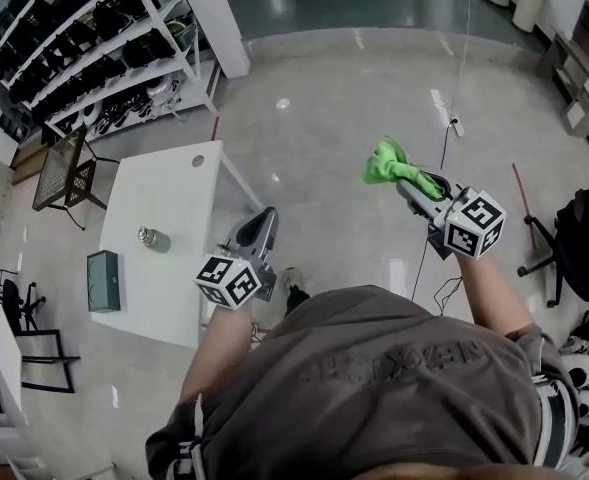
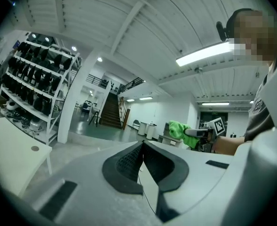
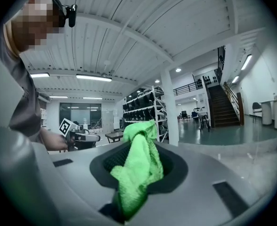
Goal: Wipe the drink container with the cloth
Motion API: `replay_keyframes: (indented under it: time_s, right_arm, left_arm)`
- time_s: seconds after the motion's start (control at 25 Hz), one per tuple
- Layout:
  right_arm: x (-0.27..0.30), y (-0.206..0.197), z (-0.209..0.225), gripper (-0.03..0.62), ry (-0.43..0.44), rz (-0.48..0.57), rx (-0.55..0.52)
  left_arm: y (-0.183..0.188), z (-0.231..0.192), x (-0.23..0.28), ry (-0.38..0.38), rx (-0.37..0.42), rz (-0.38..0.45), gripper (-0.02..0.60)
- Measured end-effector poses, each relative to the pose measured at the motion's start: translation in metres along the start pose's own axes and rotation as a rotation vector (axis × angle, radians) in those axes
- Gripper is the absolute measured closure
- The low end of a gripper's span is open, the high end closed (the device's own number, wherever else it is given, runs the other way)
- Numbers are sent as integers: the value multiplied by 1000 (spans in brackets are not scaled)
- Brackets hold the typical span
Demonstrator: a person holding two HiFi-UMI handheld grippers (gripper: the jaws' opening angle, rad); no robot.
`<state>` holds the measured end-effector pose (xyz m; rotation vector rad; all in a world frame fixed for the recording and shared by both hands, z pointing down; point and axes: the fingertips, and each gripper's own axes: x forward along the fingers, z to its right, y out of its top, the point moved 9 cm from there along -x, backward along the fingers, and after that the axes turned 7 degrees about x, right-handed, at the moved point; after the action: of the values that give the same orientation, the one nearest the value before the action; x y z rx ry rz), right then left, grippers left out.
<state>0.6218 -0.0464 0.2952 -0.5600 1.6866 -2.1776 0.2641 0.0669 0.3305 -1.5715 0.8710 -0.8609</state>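
My left gripper (image 1: pixel 262 220) is just beside the right edge of the white bench (image 1: pixel 166 298), its jaws pressed together with nothing between them. My right gripper (image 1: pixel 412 184) is out over the floor, well apart from the bench, and pinches a green cloth (image 1: pixel 390 163). The cloth bunches up past the jaw tips and a fold of it hangs down between the pads. The drink container (image 1: pixel 154 239), small and metallic, sits on the bench toward its left side. I cannot tell whether it is upright or on its side. Neither gripper touches it. Near it, at the bench's left edge, lies a dark green box (image 1: pixel 103 281). Beyond the bench stands a black chair (image 1: pixel 62 173), and a white shelf rack (image 1: pixel 104 48) full of dark gear runs along the far left.
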Motion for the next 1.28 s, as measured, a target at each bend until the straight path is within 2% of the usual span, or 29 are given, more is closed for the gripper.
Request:
replay_keyframes:
  time_s: [0.16, 0.4, 0.6, 0.96, 1.12, 1.28]
  right_arm:
    - [69, 9, 14, 516, -40, 7, -17]
    - [197, 45, 30, 516, -94, 27, -4]
    - [282, 70, 47, 516, -102, 19, -5]
    - [354, 78, 99, 516, -70, -15, 26]
    - [348, 77, 141, 516, -36, -16, 46]
    - [334, 84, 197, 516, 31, -29, 53]
  left_arm:
    - [0, -79, 32, -53, 20, 14, 577]
    - [31, -211, 86, -145, 34, 15, 577]
    - [51, -293, 113, -173, 47, 8, 577]
    - [49, -362, 152, -120, 7, -7, 577]
    - [48, -353, 181, -76, 9, -17, 577]
    - [55, -327, 219, 6, -3, 23, 577]
